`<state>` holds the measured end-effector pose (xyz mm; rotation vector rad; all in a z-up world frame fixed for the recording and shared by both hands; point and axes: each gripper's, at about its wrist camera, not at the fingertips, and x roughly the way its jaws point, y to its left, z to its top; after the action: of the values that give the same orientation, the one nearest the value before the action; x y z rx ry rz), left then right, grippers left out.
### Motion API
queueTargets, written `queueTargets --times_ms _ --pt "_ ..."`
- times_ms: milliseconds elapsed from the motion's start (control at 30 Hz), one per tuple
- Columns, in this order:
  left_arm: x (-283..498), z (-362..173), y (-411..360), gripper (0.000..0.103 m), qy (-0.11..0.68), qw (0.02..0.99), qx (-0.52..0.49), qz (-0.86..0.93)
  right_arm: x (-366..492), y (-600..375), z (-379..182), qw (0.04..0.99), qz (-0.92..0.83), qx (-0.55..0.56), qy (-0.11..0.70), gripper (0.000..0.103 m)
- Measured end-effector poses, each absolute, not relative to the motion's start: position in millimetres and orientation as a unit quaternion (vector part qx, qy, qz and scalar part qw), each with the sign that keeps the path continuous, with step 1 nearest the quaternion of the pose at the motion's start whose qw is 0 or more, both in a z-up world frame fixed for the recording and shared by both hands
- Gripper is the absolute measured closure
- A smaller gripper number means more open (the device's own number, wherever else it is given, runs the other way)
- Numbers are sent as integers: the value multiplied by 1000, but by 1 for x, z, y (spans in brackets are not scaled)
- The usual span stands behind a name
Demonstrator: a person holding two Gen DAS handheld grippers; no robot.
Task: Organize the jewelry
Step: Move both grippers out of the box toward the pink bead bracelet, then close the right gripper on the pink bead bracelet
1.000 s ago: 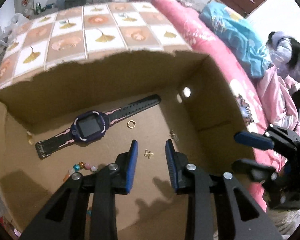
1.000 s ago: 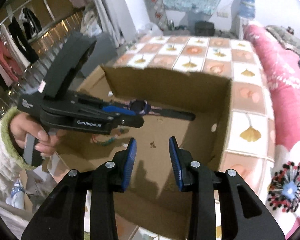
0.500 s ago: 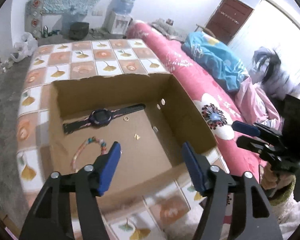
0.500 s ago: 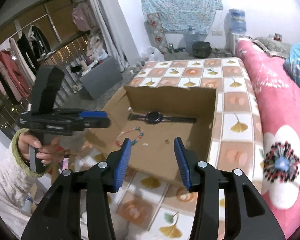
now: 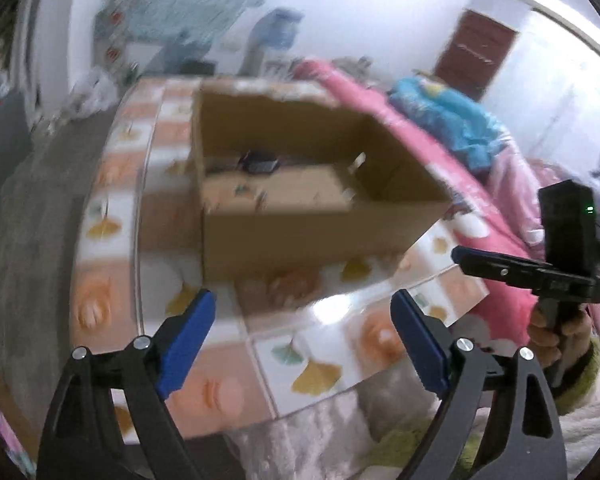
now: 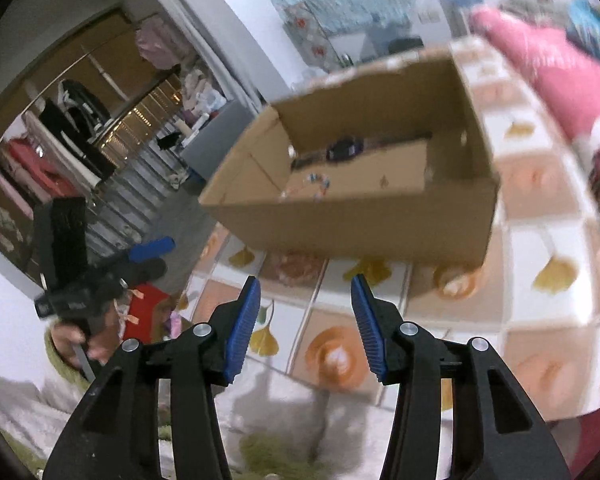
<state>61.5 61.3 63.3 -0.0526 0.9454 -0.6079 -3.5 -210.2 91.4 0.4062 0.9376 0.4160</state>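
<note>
A cardboard box (image 5: 307, 236) (image 6: 379, 224) stands on a tiled table (image 5: 311, 364) (image 6: 331, 352). Inside it lie a dark watch (image 5: 260, 165) (image 6: 345, 150), a beaded bracelet (image 6: 317, 180) and small gold pieces (image 6: 383, 179), all blurred. My left gripper (image 5: 301, 340) is open wide and empty, pulled back over the table's near edge. My right gripper (image 6: 304, 326) is open and empty, also back from the box. Each gripper shows in the other's view: the right one (image 5: 499, 266) at the right, the left one (image 6: 140, 256) at the left.
A pink bed (image 5: 419, 120) with a blue pillow (image 5: 451, 120) runs along the table's right side. A grey box (image 6: 220, 132) and a clothes rack (image 6: 60, 140) stand to the left. A water dispenser (image 5: 272, 36) stands by the far wall.
Both grippers have pulled up and back out of the box to the near table edge. Their jaws have opened wider. Both views are now motion-blurred.
</note>
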Motion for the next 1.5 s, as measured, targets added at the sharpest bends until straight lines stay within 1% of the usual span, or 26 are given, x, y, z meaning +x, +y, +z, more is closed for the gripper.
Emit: queueTargets --times_ms 100,233,400,567,633,667,767,867,1067,1333,1500 --pt "64 33 58 16 472 847 -14 -245 4 -199 69 838 196 207 466 58" --pt "73 9 53 16 471 857 3 -209 23 -180 49 831 188 196 485 62" --pt "91 0 42 16 452 872 28 -187 51 -157 30 836 171 162 495 66" --pt "100 -12 25 16 449 871 59 -188 65 -139 15 843 152 113 504 70" --pt "103 -16 20 16 446 873 69 -185 67 -135 11 848 145 102 499 73" --pt "104 -19 18 16 440 876 74 -182 66 -133 11 854 140 90 492 78" --pt "107 -27 17 16 438 879 79 -172 65 -132 9 863 132 78 482 82" --pt "108 -32 18 16 445 875 69 -176 63 -133 8 865 133 68 480 83" --pt "94 -35 2 16 442 869 104 -198 55 -138 9 863 137 56 482 83" --pt "71 -36 -23 7 439 860 118 -230 20 -173 9 861 115 65 492 83" --pt "66 -39 -41 6 440 853 135 -245 -2 -189 9 863 94 67 492 83"
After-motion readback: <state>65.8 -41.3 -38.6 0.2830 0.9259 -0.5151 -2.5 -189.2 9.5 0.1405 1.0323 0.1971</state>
